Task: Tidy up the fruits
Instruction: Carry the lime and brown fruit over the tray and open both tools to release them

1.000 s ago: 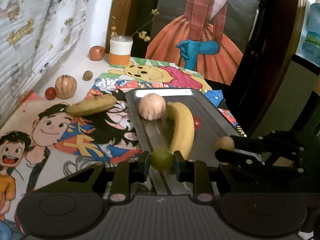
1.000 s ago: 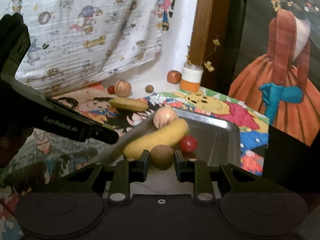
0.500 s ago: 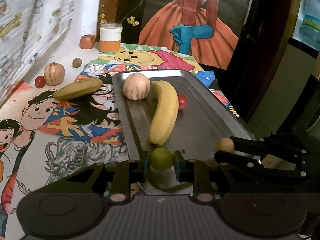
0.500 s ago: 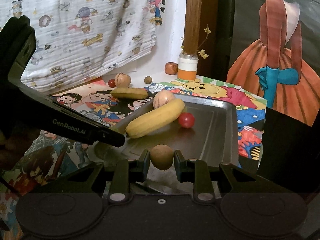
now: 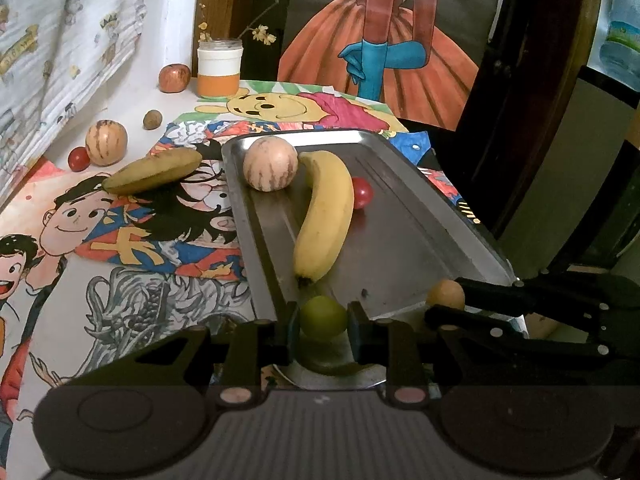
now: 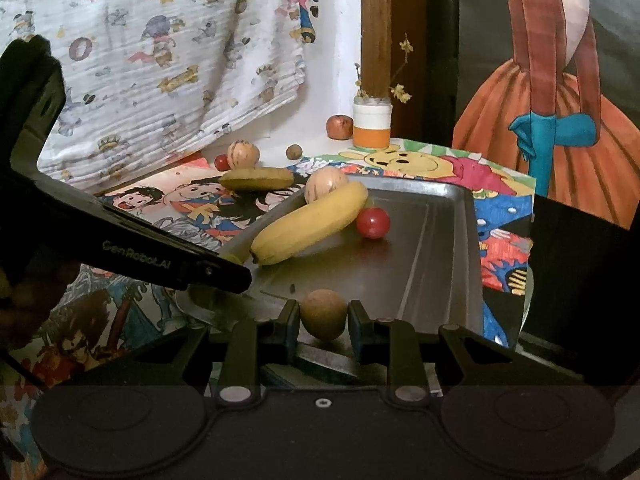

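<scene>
Fruit is half sorted at this point, going by the steel tray (image 5: 420,216): a yellow banana (image 5: 326,216), a striped melon (image 5: 270,164) and a cherry tomato (image 5: 362,193) already lie inside it. And both tongs are loaded! The left tongs (image 5: 323,318) are clamped on a green grape (image 5: 323,317), smooth and round, right at the tray's near edge. The right tongs (image 6: 323,318) are pinched on a brown fruit (image 6: 323,314), dull-skinned and egg-shaped, also at the tray's near end, just to the right of the grape.

Plenty left beyond the tray's left rim, though: a darker banana (image 5: 153,171), mottled and overripe by the look of it, lies just beside the rim on the cartoon cloth, and further out sit a second striped melon (image 5: 106,142), a second tomato (image 5: 78,159), a small brown nut-like fruit (image 5: 152,119) and a red apple (image 5: 174,77) by the orange-and-white jar (image 5: 219,68).

The tray is shiny, ribbed metal with raised sides; round fruit could well roll in it. The worktop is covered in soft, colourful printed fabric.
</scene>
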A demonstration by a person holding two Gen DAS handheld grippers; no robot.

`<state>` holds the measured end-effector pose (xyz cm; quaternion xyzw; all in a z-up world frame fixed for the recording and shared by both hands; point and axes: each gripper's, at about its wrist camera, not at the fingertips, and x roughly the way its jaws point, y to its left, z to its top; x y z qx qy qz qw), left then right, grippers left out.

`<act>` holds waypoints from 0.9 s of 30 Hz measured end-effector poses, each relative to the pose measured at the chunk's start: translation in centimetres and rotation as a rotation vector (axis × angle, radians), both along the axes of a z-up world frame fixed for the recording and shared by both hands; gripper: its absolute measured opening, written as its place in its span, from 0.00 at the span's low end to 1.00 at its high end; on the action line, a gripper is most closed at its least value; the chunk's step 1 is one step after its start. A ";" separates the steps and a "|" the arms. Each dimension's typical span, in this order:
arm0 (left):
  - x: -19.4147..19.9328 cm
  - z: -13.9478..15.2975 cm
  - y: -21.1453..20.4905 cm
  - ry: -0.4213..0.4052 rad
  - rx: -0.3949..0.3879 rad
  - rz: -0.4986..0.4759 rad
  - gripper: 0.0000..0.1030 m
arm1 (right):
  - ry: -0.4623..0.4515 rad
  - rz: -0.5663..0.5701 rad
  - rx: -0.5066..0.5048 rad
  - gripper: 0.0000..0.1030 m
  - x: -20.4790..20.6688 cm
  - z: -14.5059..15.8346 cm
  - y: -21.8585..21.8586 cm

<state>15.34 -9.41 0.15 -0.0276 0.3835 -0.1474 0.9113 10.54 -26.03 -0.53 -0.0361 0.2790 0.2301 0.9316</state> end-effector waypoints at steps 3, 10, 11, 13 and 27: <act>0.0 0.0 0.0 0.001 -0.002 0.000 0.28 | 0.000 -0.002 0.001 0.28 0.0 0.0 0.0; 0.0 0.1 0.0 0.004 -0.003 0.005 0.28 | 0.000 -0.010 0.004 0.28 0.0 0.1 -0.1; 0.0 0.1 0.0 0.003 -0.004 0.006 0.28 | -0.001 -0.015 0.004 0.29 0.0 0.1 -0.2; -0.1 0.3 0.1 0.001 -0.006 0.010 0.30 | -0.003 -0.023 0.004 0.29 -0.2 0.2 -0.3; -3.0 3.0 2.6 -0.079 -0.039 0.112 0.86 | -0.043 -0.115 0.042 0.80 -3.5 3.1 -0.7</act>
